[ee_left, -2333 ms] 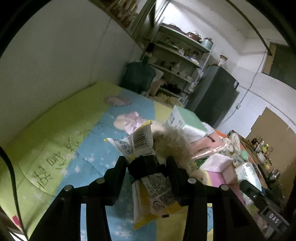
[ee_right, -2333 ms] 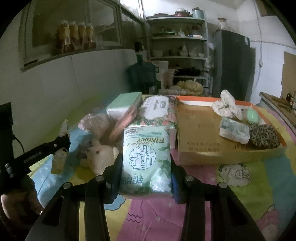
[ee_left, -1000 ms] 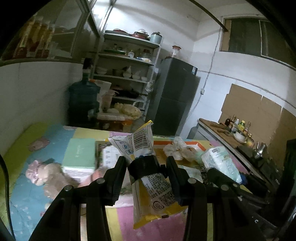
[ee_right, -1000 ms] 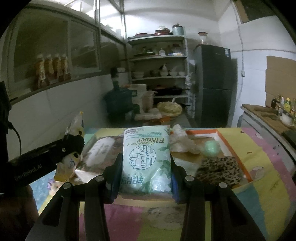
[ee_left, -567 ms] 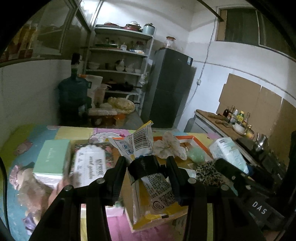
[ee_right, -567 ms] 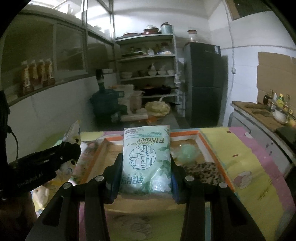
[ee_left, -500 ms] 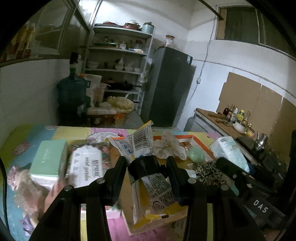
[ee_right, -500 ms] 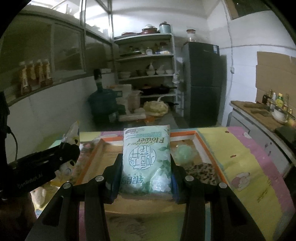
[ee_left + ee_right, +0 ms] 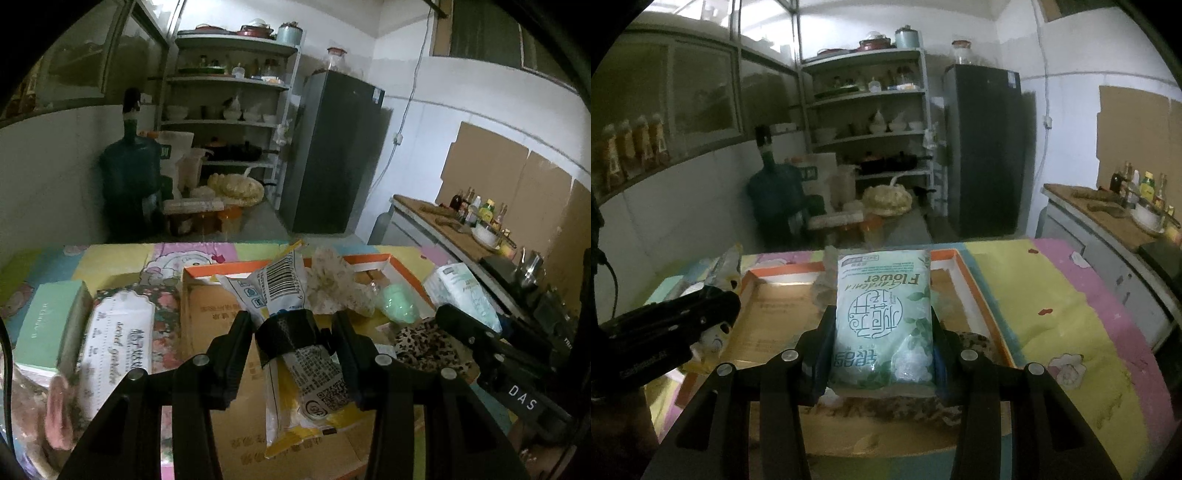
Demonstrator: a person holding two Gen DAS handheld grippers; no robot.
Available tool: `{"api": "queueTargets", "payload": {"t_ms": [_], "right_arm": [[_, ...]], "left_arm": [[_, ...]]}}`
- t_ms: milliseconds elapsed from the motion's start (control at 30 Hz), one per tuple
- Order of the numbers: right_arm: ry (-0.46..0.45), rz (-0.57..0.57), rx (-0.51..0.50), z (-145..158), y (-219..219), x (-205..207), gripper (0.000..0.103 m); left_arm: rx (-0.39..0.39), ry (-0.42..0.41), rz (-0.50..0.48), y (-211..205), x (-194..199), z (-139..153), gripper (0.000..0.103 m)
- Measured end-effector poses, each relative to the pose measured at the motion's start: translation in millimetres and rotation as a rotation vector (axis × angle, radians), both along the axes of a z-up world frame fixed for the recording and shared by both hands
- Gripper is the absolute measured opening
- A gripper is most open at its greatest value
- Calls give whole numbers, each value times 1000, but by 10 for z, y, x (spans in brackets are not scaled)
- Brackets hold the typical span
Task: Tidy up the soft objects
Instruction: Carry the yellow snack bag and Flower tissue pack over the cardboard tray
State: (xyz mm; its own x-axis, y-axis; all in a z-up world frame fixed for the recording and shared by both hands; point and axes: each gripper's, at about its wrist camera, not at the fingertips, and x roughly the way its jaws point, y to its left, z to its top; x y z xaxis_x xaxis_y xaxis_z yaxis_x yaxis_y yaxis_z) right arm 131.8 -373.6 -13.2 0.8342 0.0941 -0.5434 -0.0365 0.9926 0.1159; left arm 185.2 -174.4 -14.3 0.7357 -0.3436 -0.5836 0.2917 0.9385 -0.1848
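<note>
My left gripper (image 9: 291, 332) is shut on a yellow and white snack bag (image 9: 295, 354) and holds it above the orange-rimmed cardboard tray (image 9: 207, 306). My right gripper (image 9: 882, 339) is shut on a pale green tissue pack (image 9: 882, 314) and holds it over the same tray (image 9: 971, 284). In the tray lie a white scrunchie (image 9: 332, 284), a mint green soft item (image 9: 399, 302) and a leopard-print piece (image 9: 428, 347). The right gripper with its tissue pack (image 9: 461, 295) shows at the right of the left wrist view. The left gripper (image 9: 683, 321) shows at the left of the right wrist view.
Left of the tray lie a floral tissue pack (image 9: 118, 339), a green box (image 9: 48, 325) and a plush toy (image 9: 33, 402) on the colourful mat (image 9: 1071, 317). Beyond the table stand a water jug (image 9: 129, 177), shelves (image 9: 229, 118) and a dark fridge (image 9: 328, 151). A counter (image 9: 1108, 218) runs along the right.
Both grippers have moved forward over the tray with their loads still held. The left wrist view has swung right, from the mat and plush toy to the tray.
</note>
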Motion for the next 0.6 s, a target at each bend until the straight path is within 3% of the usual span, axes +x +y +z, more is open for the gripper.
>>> {"api": "queueTargets", "payload": {"t_ms": [600], "right_arm": [[124,39,8,-324,-69,406,45]], "left_arm": [[18,126,-9,-153,308,-273,45]]}}
